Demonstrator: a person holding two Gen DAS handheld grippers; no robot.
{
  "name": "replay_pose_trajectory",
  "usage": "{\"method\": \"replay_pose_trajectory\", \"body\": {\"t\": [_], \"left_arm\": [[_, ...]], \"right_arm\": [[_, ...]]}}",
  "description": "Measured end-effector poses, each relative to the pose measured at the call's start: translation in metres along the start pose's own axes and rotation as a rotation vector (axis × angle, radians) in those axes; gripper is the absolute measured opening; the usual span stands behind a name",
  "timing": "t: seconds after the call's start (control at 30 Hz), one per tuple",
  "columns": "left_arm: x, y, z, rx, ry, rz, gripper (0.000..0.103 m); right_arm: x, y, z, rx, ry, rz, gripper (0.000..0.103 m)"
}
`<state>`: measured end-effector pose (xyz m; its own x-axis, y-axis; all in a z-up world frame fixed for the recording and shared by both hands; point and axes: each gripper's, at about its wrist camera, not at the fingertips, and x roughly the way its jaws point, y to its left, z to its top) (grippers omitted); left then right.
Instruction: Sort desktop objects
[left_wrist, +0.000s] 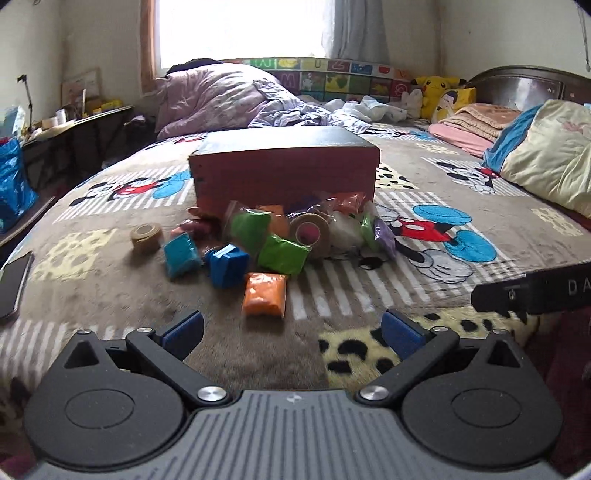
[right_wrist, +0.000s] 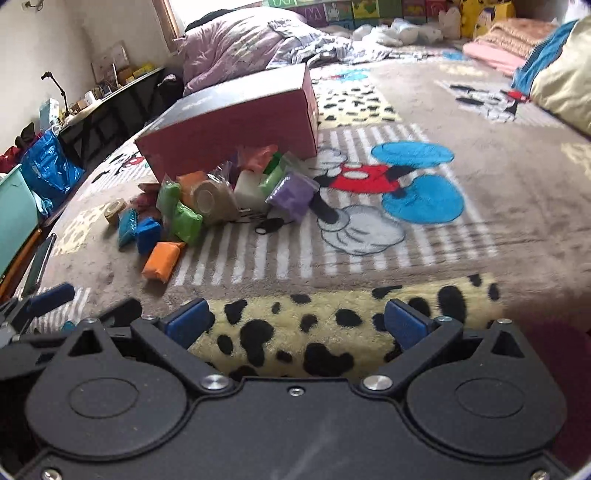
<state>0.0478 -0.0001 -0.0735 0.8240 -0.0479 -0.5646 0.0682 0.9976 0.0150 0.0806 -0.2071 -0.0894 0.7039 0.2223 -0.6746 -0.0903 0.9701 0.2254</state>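
A pile of small coloured packets lies on the bed blanket in front of a dark red box (left_wrist: 284, 166). An orange packet (left_wrist: 265, 293) lies nearest, with a blue block (left_wrist: 229, 265), a green packet (left_wrist: 282, 254), a tape roll (left_wrist: 309, 230) and a purple packet (right_wrist: 293, 194) behind it. A second tan tape roll (left_wrist: 146, 236) lies apart at the left. My left gripper (left_wrist: 291, 332) is open and empty, short of the orange packet. My right gripper (right_wrist: 295, 325) is open and empty over the spotted patch, well short of the pile (right_wrist: 207, 206) and the box (right_wrist: 236, 125).
A phone (left_wrist: 13, 288) lies at the blanket's left edge. Pillows and folded blankets (left_wrist: 539, 147) sit at the right, a heaped quilt (left_wrist: 221, 99) behind the box. A blue bag (right_wrist: 50, 168) and a desk stand left of the bed.
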Motion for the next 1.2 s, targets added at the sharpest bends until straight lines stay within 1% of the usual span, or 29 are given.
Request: {"method": "replay_pose_trajectory", "body": {"t": [0.17, 0.3, 0.37, 0.6, 0.73, 0.87, 1.0, 1.1, 1.2], "left_arm": [[-0.031, 0.0, 0.005, -0.039, -0.03, 0.004, 0.103], [-0.048, -0.003, 0.013, -0.084, -0.054, 0.033, 0.103], [-0.056, -0.005, 0.016, -0.076, -0.06, 0.031, 0.103], [-0.077, -0.019, 0.025, 0.01, -0.097, 0.061, 0.103], [-0.084, -0.019, 0.029, -0.009, -0.099, 0.045, 0.103], [-0.092, -0.022, 0.032, 0.009, -0.115, 0.059, 0.103], [-0.098, -0.025, 0.035, 0.007, -0.122, 0.045, 0.103], [-0.104, -0.027, 0.036, 0.016, -0.126, 0.051, 0.103], [-0.11, -0.029, 0.039, 0.037, -0.146, 0.071, 0.103]], "right_arm": [[-0.029, 0.014, 0.001, -0.064, -0.057, -0.027, 0.102], [-0.045, 0.023, 0.001, -0.098, -0.074, -0.032, 0.102], [-0.051, 0.026, 0.0, -0.12, -0.084, -0.046, 0.102], [-0.072, 0.027, 0.0, -0.128, -0.106, -0.068, 0.102], [-0.082, 0.028, 0.0, -0.127, -0.124, -0.069, 0.102], [-0.093, 0.03, 0.0, -0.136, -0.128, -0.058, 0.102], [-0.104, 0.034, -0.003, -0.156, -0.136, -0.042, 0.102], [-0.111, 0.037, -0.004, -0.172, -0.147, -0.048, 0.102], [-0.114, 0.036, -0.003, -0.169, -0.157, -0.034, 0.102]]}}
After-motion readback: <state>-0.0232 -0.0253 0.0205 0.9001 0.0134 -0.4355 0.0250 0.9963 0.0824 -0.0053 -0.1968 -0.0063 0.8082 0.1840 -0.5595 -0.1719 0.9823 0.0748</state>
